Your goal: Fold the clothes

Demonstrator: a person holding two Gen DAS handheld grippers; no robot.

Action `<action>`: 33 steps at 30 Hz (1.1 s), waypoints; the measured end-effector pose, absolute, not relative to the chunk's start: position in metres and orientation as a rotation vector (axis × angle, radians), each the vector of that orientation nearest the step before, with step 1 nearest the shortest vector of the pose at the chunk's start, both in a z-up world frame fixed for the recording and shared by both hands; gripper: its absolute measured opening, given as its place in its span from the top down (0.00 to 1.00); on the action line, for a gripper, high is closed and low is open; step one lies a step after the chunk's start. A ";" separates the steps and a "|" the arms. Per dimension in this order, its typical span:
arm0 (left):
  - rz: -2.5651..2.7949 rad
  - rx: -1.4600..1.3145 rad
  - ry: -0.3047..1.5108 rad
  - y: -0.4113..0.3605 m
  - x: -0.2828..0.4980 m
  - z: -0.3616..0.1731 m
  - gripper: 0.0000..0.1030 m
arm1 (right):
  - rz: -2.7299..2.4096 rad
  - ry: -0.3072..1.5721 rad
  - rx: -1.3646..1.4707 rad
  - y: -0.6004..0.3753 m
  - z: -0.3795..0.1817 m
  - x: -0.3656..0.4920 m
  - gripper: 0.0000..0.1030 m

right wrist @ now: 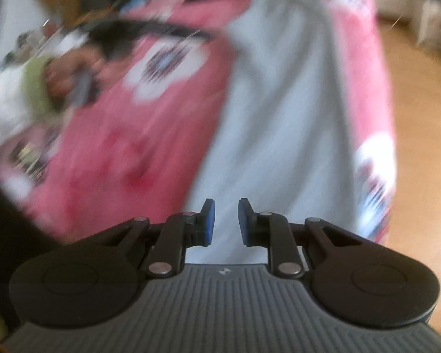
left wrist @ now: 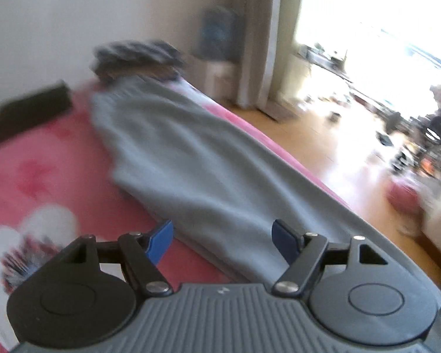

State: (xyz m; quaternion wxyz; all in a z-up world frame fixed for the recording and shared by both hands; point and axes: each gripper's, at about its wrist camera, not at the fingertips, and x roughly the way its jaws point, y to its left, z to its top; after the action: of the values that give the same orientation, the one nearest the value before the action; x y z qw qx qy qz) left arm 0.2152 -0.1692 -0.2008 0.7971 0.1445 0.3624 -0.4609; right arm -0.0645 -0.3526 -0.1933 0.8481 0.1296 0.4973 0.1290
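Observation:
A long grey garment (left wrist: 197, 158) lies stretched along the right side of a pink bedcover (left wrist: 44, 170). My left gripper (left wrist: 223, 241) is open and empty, its blue fingertips (left wrist: 161, 241) above the garment's near end. In the right wrist view the same grey garment (right wrist: 285, 117) runs up the pink cover (right wrist: 138, 147). My right gripper (right wrist: 225, 220) is open with a narrow gap, empty, above the garment's near end. The left gripper and the hand holding it (right wrist: 82, 73) show blurred at the left.
A dark striped pile of clothes (left wrist: 135, 56) lies at the far end of the bed. A black flat object (left wrist: 29, 114) sits at the bed's far left. Wooden floor (left wrist: 338, 158) lies to the right of the bed. Both views are motion-blurred.

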 end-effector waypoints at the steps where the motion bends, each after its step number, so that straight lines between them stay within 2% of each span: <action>1: -1.007 0.331 0.779 -0.168 0.208 -0.201 0.27 | 0.298 1.088 0.266 -0.339 -0.196 -0.071 0.83; 5: -1.030 0.394 0.783 -0.155 0.182 -0.202 0.27 | 0.379 1.244 0.228 -0.290 -0.222 -0.079 0.79; 9: -1.070 0.405 0.891 -0.122 0.148 -0.216 0.27 | 0.365 1.325 0.182 -0.259 -0.245 -0.076 0.77; 19: -1.242 0.393 1.101 -0.071 0.059 -0.267 0.29 | 0.205 1.290 -0.001 -0.229 -0.257 -0.084 0.76; 28: -1.417 0.471 1.096 -0.068 -0.015 -0.284 0.29 | 0.069 1.255 0.039 -0.233 -0.256 -0.087 0.77; 30: -1.434 0.469 1.090 -0.068 -0.027 -0.287 0.29 | 0.058 1.248 0.039 -0.236 -0.257 -0.087 0.79; 32: -1.441 0.469 1.102 -0.065 -0.038 -0.290 0.29 | 0.041 1.245 0.047 -0.239 -0.257 -0.087 0.91; 33: -1.444 0.462 1.119 -0.065 -0.042 -0.293 0.29 | 0.037 1.240 0.058 -0.241 -0.257 -0.087 0.92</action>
State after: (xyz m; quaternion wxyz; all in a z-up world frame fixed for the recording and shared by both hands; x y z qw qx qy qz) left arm -0.0420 -0.0648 -0.2926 0.5882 0.1984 0.4802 -0.6198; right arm -0.0875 -0.2411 -0.2566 0.8132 0.0271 0.5811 0.0176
